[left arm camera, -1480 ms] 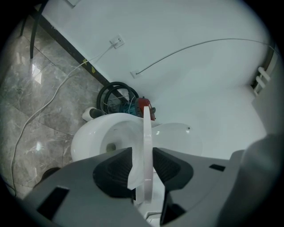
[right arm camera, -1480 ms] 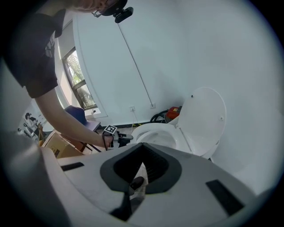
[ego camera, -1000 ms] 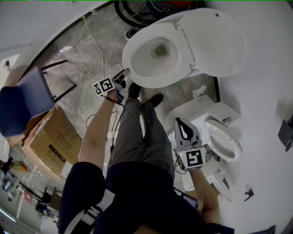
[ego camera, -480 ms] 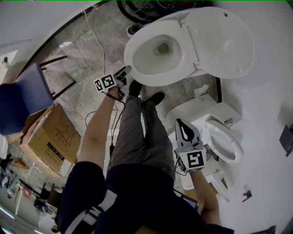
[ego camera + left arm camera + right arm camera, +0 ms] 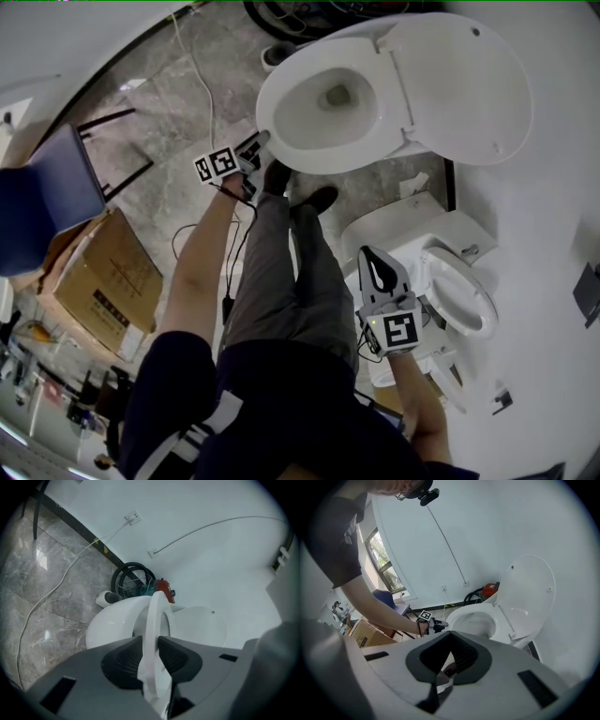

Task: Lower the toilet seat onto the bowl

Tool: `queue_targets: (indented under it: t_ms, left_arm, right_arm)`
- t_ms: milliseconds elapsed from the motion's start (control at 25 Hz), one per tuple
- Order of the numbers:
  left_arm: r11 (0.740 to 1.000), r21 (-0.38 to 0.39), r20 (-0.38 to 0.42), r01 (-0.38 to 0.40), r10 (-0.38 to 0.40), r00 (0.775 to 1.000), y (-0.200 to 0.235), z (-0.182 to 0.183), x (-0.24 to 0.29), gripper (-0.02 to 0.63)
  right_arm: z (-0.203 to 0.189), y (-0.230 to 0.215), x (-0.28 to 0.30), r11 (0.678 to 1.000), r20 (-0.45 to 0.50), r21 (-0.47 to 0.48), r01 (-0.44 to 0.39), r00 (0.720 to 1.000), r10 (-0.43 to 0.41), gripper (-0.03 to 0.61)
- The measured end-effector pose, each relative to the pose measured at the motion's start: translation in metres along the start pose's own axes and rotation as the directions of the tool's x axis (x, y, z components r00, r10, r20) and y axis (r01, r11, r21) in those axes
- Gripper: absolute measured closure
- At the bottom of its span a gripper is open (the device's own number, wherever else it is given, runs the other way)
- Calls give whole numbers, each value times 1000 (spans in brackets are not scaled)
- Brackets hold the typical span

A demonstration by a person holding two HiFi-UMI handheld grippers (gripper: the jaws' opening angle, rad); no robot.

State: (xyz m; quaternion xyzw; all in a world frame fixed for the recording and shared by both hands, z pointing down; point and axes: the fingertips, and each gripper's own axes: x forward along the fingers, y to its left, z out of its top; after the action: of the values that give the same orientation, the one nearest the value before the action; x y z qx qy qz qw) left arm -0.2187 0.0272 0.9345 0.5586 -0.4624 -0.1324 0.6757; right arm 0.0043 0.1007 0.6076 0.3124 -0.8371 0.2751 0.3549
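The left hand-held gripper [image 5: 260, 142] pinches the front rim of the toilet seat [image 5: 319, 161]. Its jaws have just been closing, and their pads now press that white rim from both sides. The seat lies low over the bowl [image 5: 105, 625] at 1 o'clock in the head view, with a thin dark gap between them. The lid [image 5: 459, 84] stands open behind. The right hand-held gripper [image 5: 375, 267] hangs at 4 o'clock, jaws pressed together and empty, beside a second toilet [image 5: 464, 300].
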Motion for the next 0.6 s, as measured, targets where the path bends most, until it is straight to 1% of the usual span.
queue_targets:
  t_ms: [600]
  left_arm:
    - [999,-6,-9,-37,36,999,22,1,13,497]
  right_arm:
    - [-9,1,14,1000,-20,19,-16,1000,16,560]
